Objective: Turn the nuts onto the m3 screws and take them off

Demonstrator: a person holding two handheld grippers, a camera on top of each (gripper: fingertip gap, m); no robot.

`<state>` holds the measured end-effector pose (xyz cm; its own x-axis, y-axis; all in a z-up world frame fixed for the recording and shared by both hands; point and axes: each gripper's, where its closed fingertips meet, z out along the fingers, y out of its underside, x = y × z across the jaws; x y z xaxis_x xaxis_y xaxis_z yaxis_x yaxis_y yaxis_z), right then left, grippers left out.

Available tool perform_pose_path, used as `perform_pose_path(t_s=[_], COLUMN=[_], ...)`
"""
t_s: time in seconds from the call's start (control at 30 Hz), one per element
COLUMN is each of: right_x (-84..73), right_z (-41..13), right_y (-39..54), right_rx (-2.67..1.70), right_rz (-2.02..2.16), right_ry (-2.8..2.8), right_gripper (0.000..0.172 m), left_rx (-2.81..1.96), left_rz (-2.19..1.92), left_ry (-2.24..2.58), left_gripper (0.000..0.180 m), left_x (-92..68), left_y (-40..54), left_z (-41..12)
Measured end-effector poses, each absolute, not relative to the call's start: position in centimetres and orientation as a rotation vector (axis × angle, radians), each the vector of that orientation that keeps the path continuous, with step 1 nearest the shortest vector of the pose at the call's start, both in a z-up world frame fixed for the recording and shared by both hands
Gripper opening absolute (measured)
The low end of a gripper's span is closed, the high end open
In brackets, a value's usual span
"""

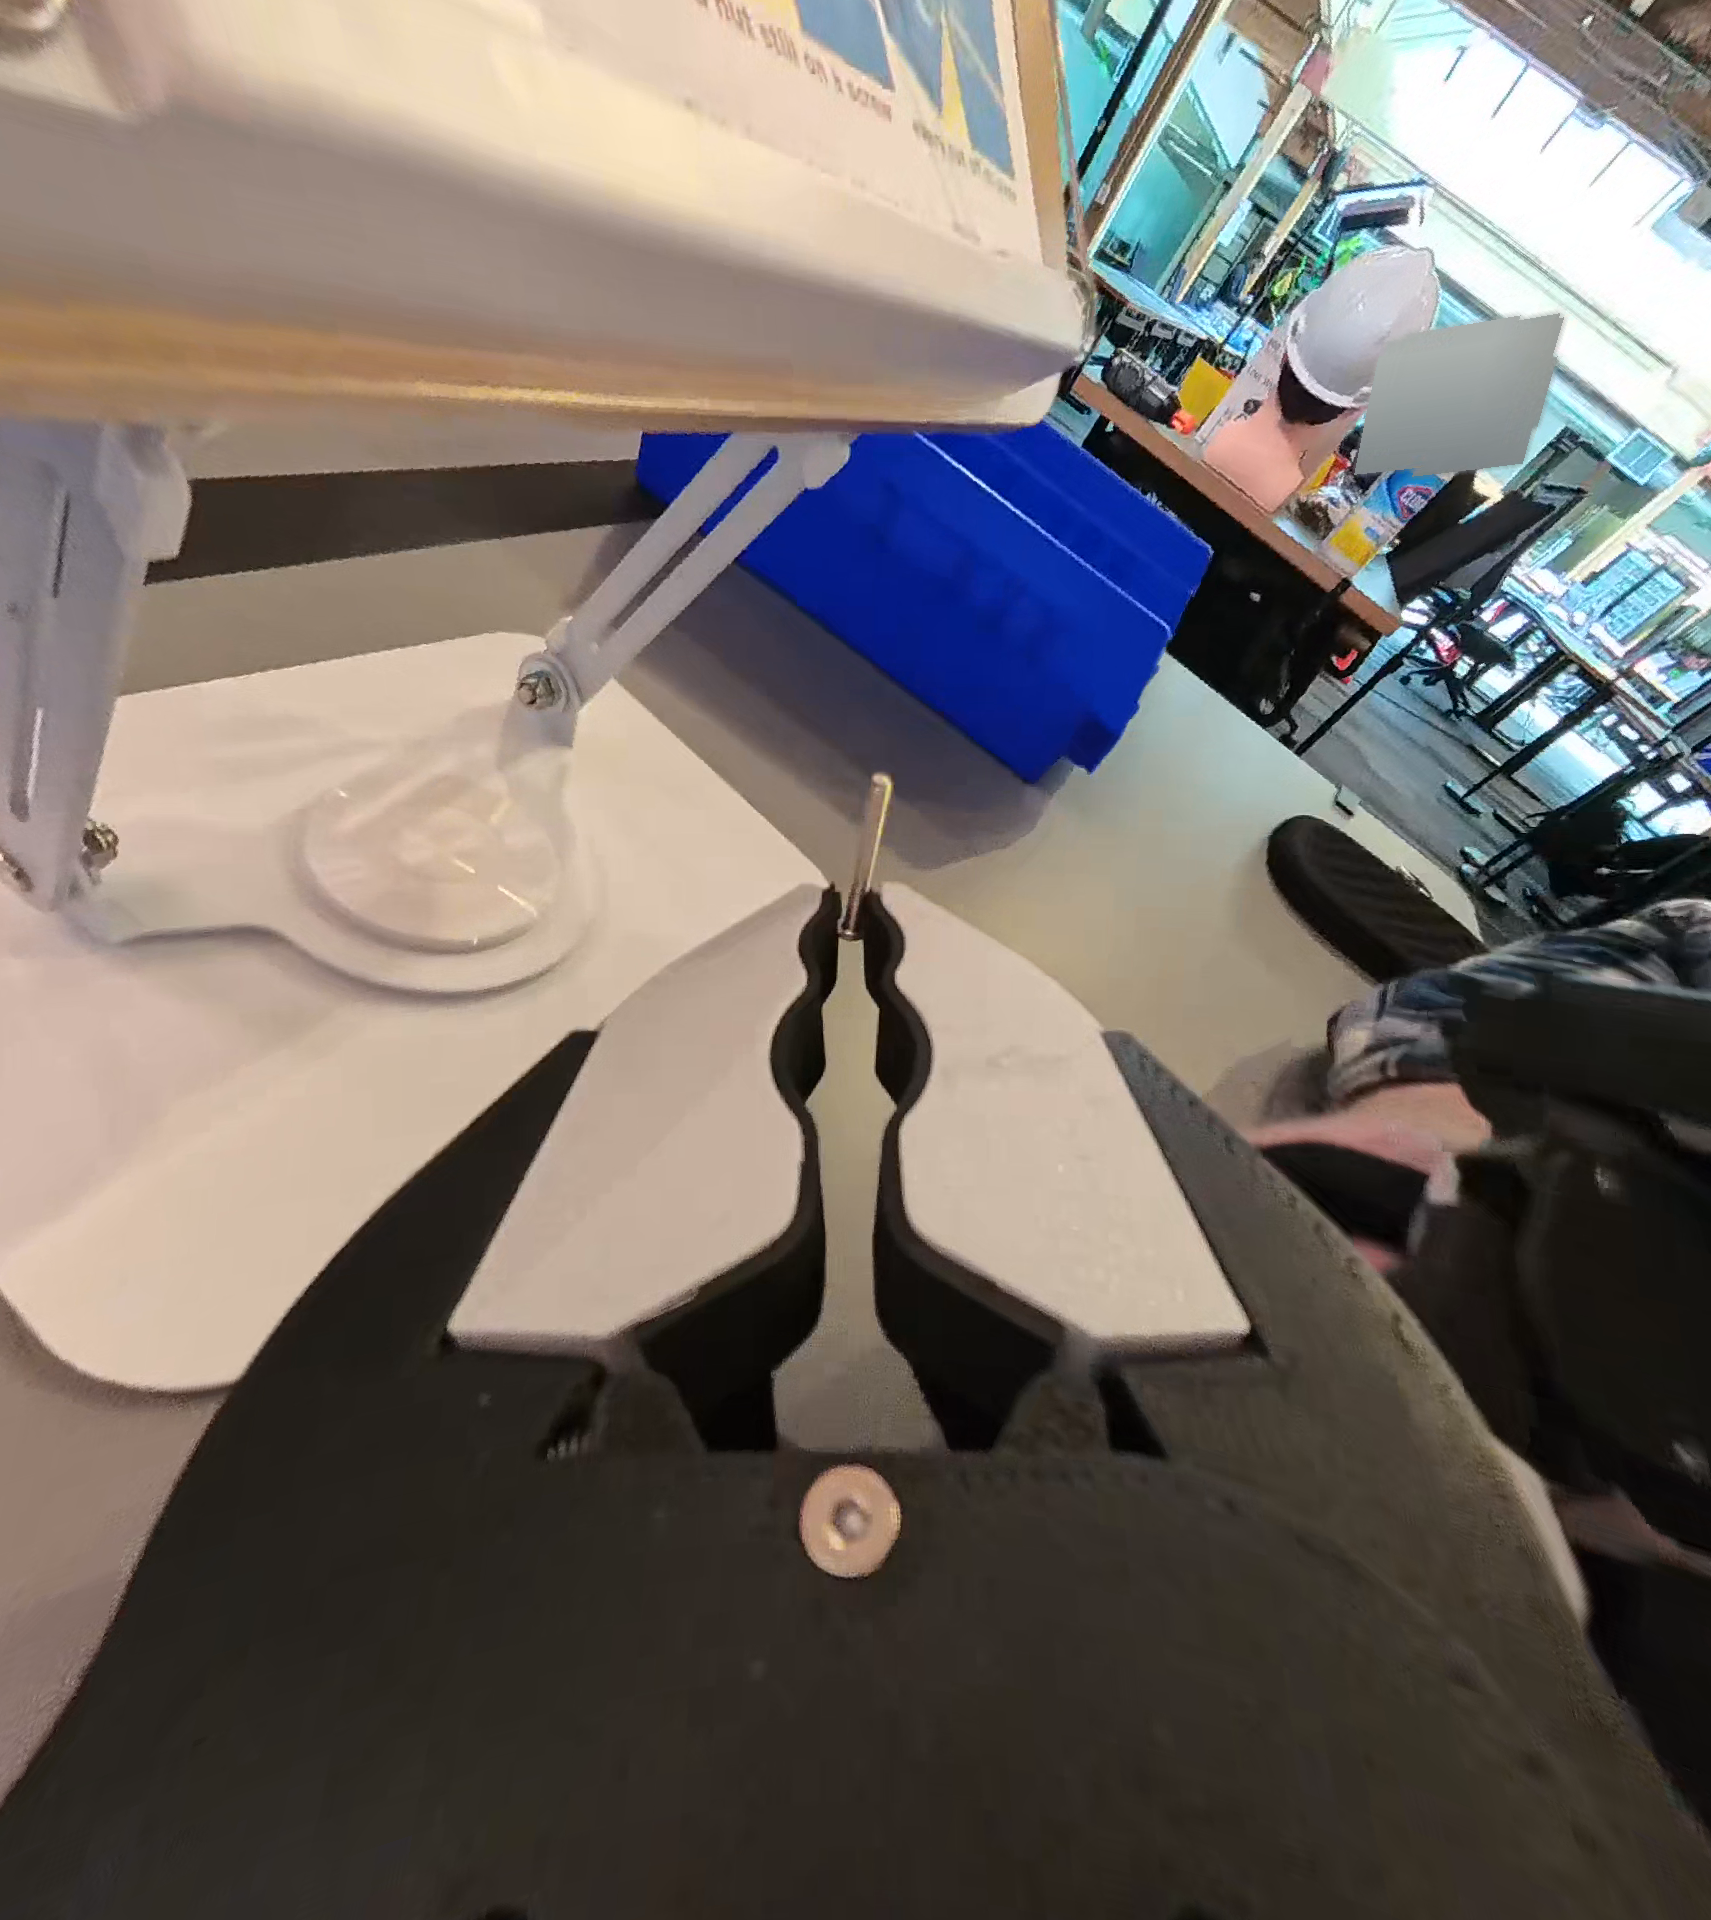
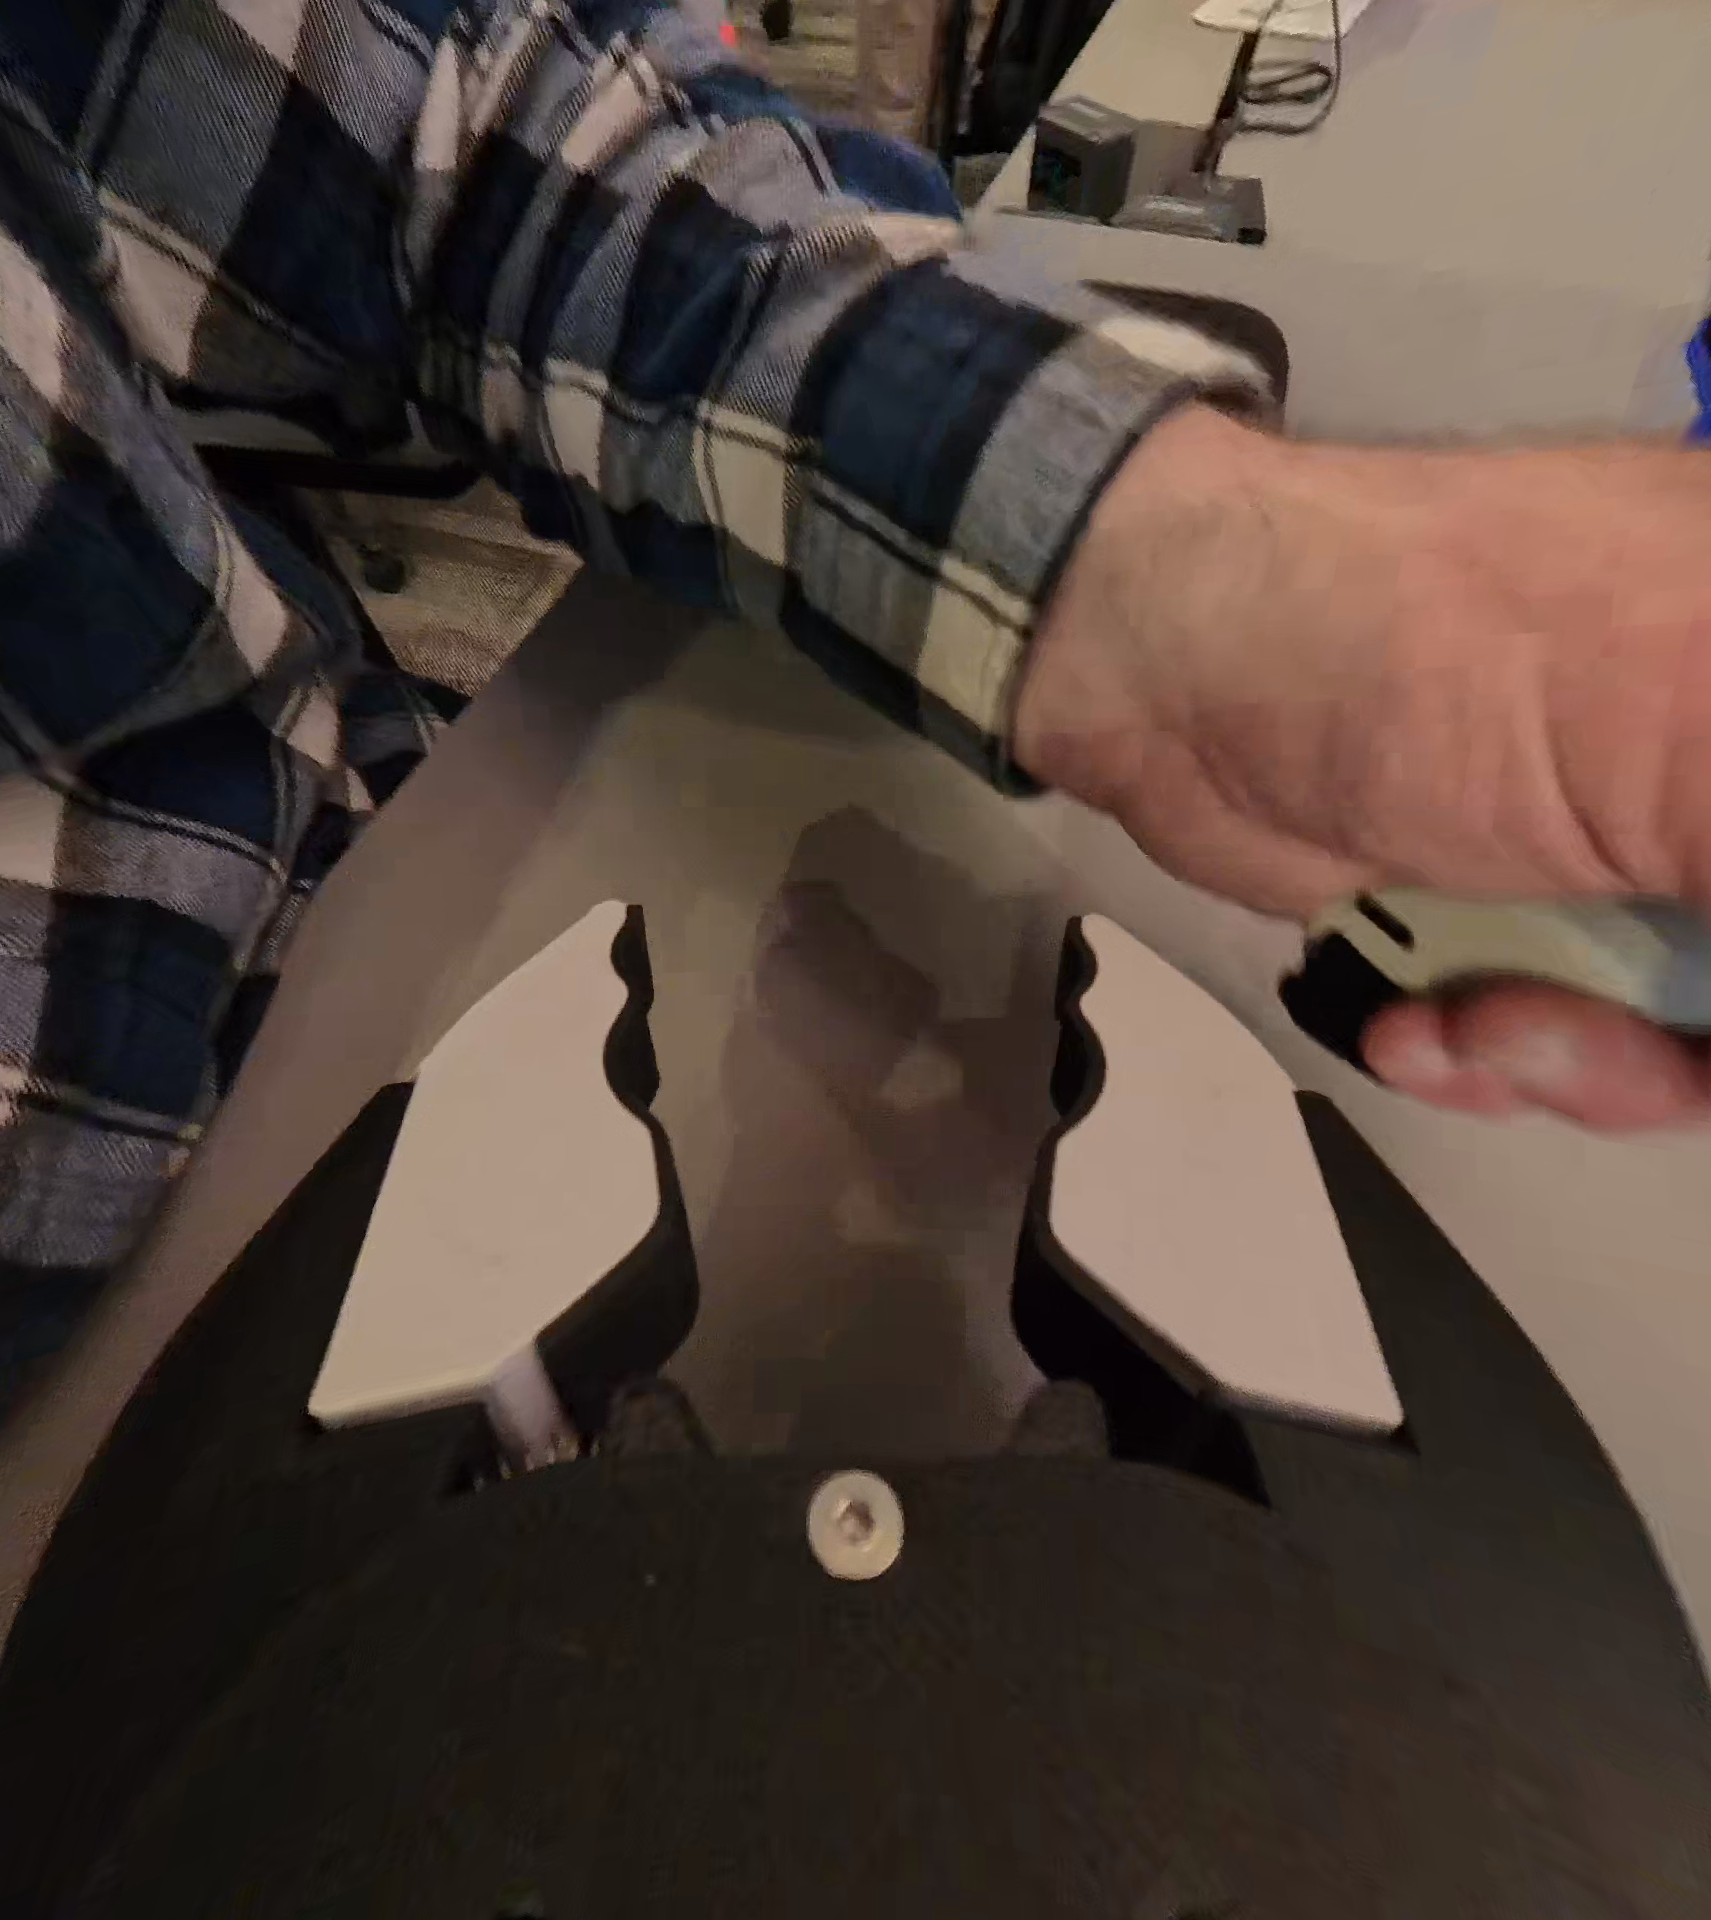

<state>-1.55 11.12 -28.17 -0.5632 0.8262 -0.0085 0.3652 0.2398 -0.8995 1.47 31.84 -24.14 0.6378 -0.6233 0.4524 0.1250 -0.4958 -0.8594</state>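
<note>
My left gripper (image 1: 852, 914) is shut on a thin silver metal pin (image 1: 872, 842). The pin sticks up and forward out of the fingertips, above the grey table (image 1: 1173, 831). It stands just right of a white stand base (image 1: 207, 1091) whose arms carry a tilted board (image 1: 477, 239) overhead. My right gripper (image 2: 856, 935) is open and empty, its fingers wide apart over the grey table (image 2: 830, 748). A person's hand (image 2: 1453, 675) in a plaid sleeve (image 2: 622, 343) crosses above it and grips the other tool's handle (image 2: 1516, 966).
A blue plastic bin (image 1: 976, 592) lies on the table behind the pin. A black textured object (image 1: 1370, 904) sits at the table's right edge. The stand's white arms (image 1: 51, 644) rise at the left. Other desks and chairs stand beyond.
</note>
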Motion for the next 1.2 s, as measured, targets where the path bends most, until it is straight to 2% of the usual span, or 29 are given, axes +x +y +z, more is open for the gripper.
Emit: perform_pose_path(t_s=[0.27,0.4,0.5,0.6,0.87,0.93,0.97,1.03,1.13,1.2], right_x=[-3.0,-2.9,-3.0,-2.7,-3.2,-2.9,-2.7,-2.7,-2.1,-1.5], right_z=[-28.0,-27.6,-28.1,-27.7,-28.4,-29.0,-29.8,-30.2,-29.6,-30.1], right_y=[8.7,9.9,8.9,7.4,7.3,7.4,7.7,8.5,8.7,8.5], right_rx=[-1.076,-1.117,-1.131,-1.053,-1.231,-1.299,-1.337,-1.390,-1.318,-1.275], right_rz=[1.352,1.320,1.379,1.429,1.530,1.535,1.487,1.479,1.481,1.463], right_ry=[-2.011,-1.937,-1.974,-2.051,-2.091,-2.124,-2.165,-2.138,-2.146,-2.194], right_gripper=[0.085,0.077,0.079,0.061,0.057,0.062,0.056,0.062,0.050,0.048], left_rx=[-1.878,-1.887,-1.908,-1.948,-2.237,-2.229,-2.237,-2.238,-2.278,-2.297], left_rz=[-0.925,-0.926,-0.905,-0.863,-0.479,-0.496,-0.543,-0.599,-0.226,-0.181], left_ry=[0.330,0.298,0.307,0.340,0.654,0.695,0.676,0.583,0.856,0.965], left_gripper=[0.004,0.004,0.004,0.004,0.004,0.004,0.004,0.003,0.004,0.003], left_x=[1.5,1.0,1.2,1.4,2.0,2.5,2.6,2.0,0.4,1.0], left_y=[33.8,34.2,34.3,34.3,32.3,31.9,31.9,32.5,32.0,31.3], left_z=[-24.2,-24.3,-24.6,-25.2,-31.0,-30.9,-30.7,-30.4,-33.2,-34.2])
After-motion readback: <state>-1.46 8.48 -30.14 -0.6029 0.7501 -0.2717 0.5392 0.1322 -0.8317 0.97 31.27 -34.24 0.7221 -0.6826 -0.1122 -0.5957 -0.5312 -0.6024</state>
